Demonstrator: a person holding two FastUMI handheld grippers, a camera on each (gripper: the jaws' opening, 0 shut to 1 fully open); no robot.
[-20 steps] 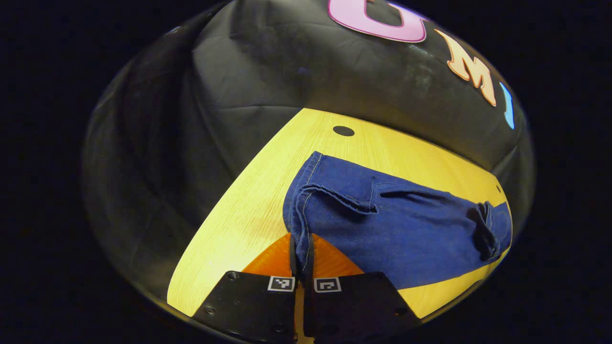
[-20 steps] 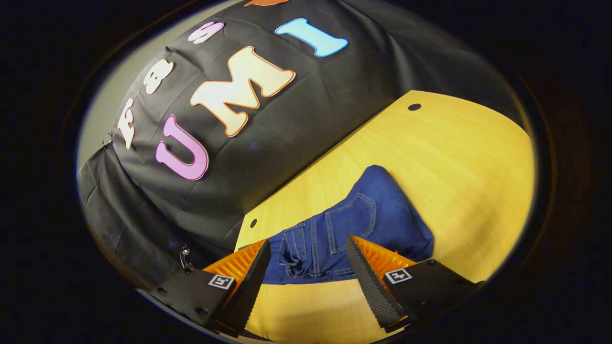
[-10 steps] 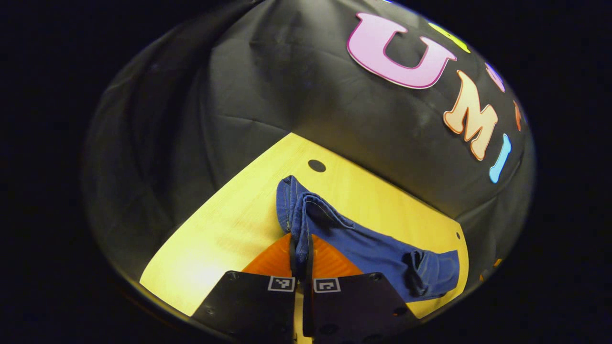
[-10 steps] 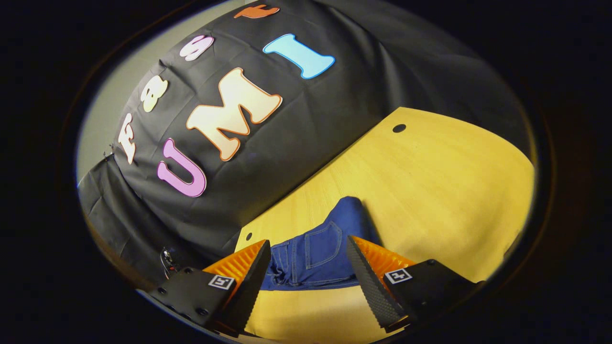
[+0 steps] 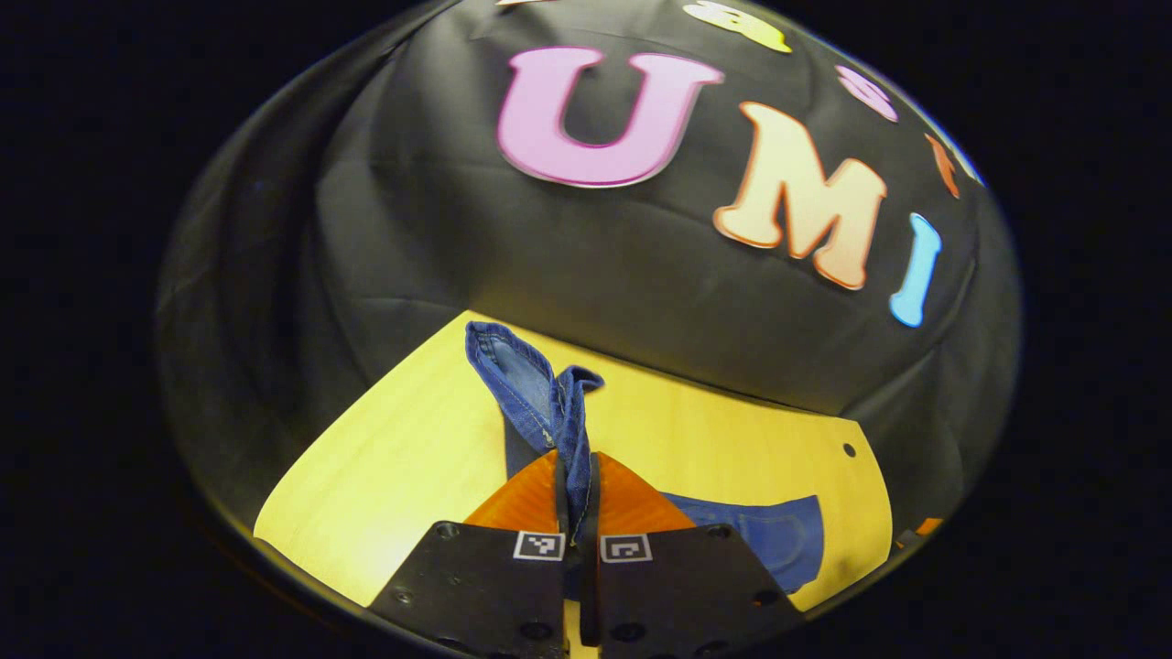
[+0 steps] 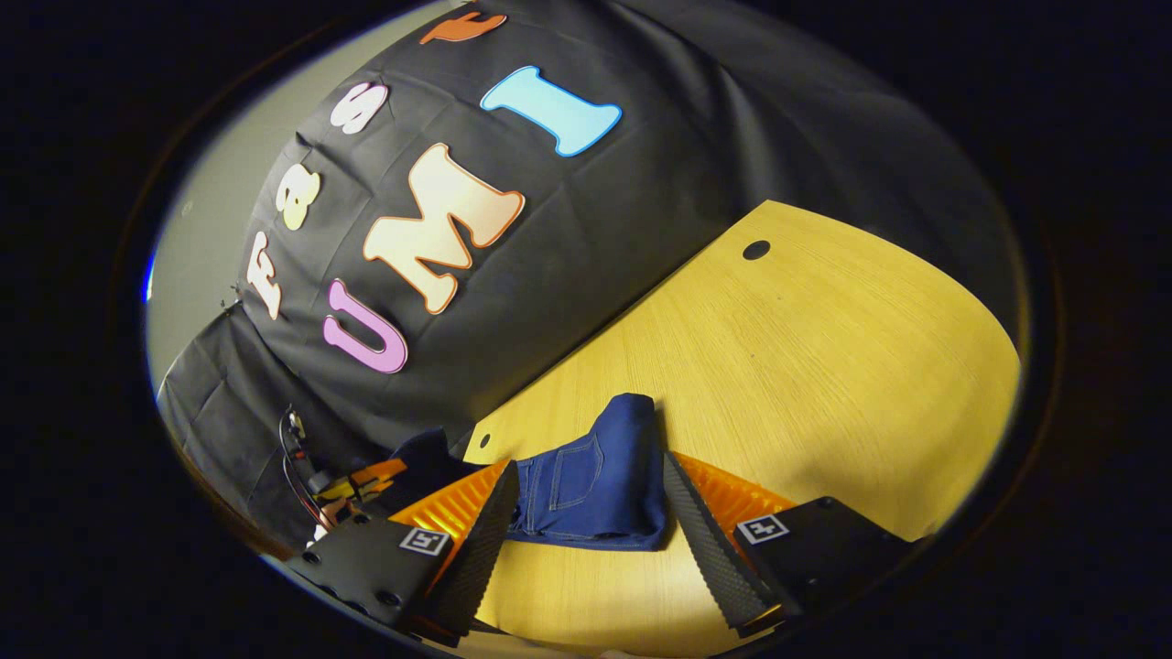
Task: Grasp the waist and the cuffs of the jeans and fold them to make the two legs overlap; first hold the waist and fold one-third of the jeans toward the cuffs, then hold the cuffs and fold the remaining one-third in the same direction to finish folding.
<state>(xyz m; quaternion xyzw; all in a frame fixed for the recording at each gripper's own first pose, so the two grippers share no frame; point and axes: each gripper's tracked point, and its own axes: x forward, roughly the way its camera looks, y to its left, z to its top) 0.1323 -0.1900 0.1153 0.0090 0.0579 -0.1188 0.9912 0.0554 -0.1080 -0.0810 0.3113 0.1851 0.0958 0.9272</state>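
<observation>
Jeans (image 6: 591,485) lie partly folded on the worktop (image 6: 824,366), lower centre of the right gripper view, back pocket up; in the left gripper view the cuff end (image 5: 549,403) stands up mid-frame, pinched and lifted off the wood, with the rest of the denim low right. Left gripper (image 5: 575,476): fingers closed tight on the cuff fabric, hems bunched between them. Right gripper (image 6: 586,513): fingers wide apart, straddling the folded bundle in the picture, gripping nothing; can't tell if they touch the cloth. Risks, my read: grip looks to be on a narrow bunch of hem, so one leg's cuff could slip out mid-carry and the legs would no longer overlap. Nothing pins the folded section, so dragging the cuffs across may pull the bundle along the worktop or undo the earlier fold. Bunched cuffs will likely land twisted, leaving a lumpy last third. Bundle sits near the worktop edge at the lower left of the right gripper view, so a shift that way could hang it off. Containers: none visible.
</observation>
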